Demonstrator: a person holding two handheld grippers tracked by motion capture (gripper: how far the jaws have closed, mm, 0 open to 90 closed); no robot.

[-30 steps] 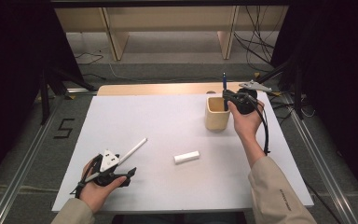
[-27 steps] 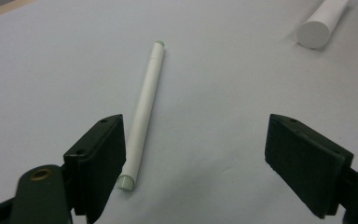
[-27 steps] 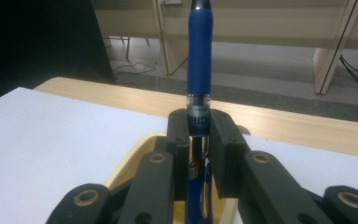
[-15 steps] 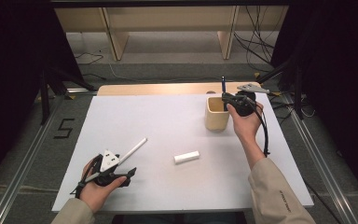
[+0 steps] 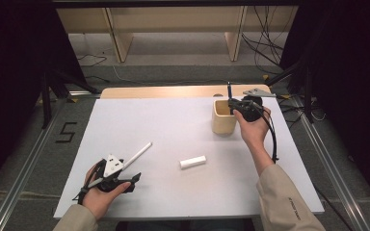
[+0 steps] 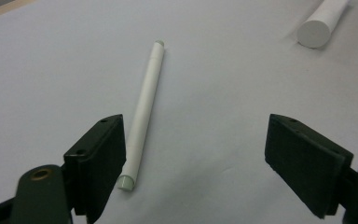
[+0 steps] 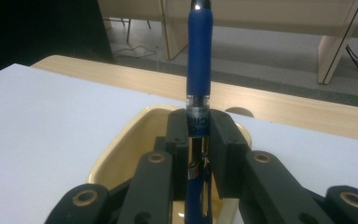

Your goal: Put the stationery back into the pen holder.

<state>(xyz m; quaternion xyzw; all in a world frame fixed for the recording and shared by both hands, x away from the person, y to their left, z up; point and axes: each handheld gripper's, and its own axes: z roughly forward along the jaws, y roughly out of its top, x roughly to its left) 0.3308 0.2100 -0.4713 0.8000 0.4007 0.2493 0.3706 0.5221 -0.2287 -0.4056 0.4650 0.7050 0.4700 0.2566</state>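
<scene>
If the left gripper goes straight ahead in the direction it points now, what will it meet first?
Most likely the white pen, lying on the table between the open jaws, close to the left gripper's near jaw. The white cylinder lies farther off.

Glossy blue plastic pen (image 7: 199, 56), smooth cream cup (image 5: 223, 126), matt white pen (image 6: 142, 112), matt black claw (image 7: 199, 135)

So the cup (image 5: 223, 117) sits far right on the table (image 5: 164, 120), with a pen (image 7: 199, 60) upright above its opening. Near the front left lies a white marker (image 5: 137, 155), and a short cylinder (image 5: 193, 162) just right of it, mid-table.
</scene>
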